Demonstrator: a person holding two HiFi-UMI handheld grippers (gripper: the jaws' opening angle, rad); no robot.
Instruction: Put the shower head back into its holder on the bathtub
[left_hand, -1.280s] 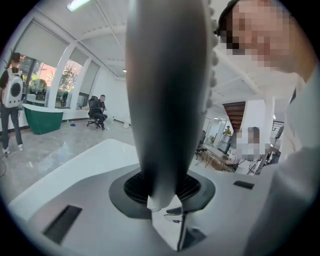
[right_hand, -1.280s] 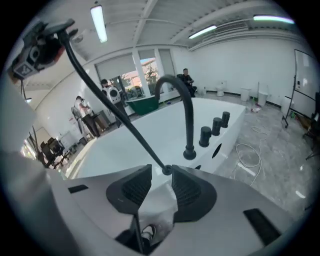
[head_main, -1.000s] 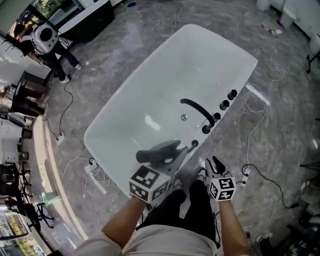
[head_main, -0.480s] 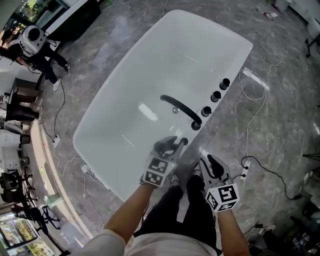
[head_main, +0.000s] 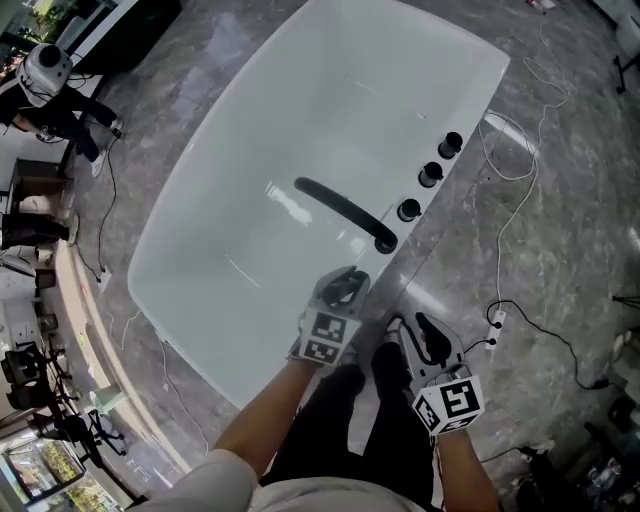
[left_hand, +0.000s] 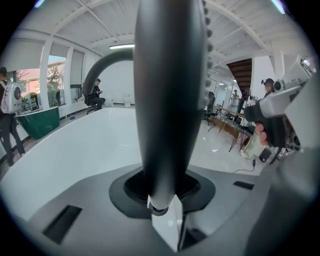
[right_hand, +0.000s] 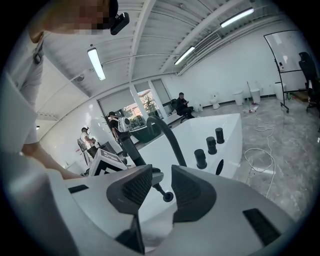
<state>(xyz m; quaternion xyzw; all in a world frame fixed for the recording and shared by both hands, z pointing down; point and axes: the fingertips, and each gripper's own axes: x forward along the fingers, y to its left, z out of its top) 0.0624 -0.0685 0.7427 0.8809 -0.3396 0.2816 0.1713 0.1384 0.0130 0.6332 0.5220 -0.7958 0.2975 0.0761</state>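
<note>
The dark shower head (left_hand: 170, 100) stands upright between the jaws of my left gripper (left_hand: 163, 196), which is shut on its handle. In the head view my left gripper (head_main: 343, 287) sits low at the near rim of the white bathtub (head_main: 200, 330), just in front of the black spout (head_main: 338, 211) and three black knobs (head_main: 430, 174). The holder itself is hidden under the gripper. My right gripper (head_main: 420, 335) hangs open to the right, outside the tub, with nothing between its pads (right_hand: 186, 192). It looks at the shower head's handle (right_hand: 129, 148) and a small black fitting (right_hand: 167, 196).
White cables (head_main: 512, 150) and a power strip (head_main: 496, 321) lie on the marble floor right of the tub. My legs and shoes (head_main: 385, 365) stand against the tub's side. People stand far off at the left (head_main: 50, 80). A dark green tub (left_hand: 37, 122) is behind.
My left gripper has come down and forward with the shower head, from above the tub's near end to its rim beside the spout. The right gripper has barely shifted.
</note>
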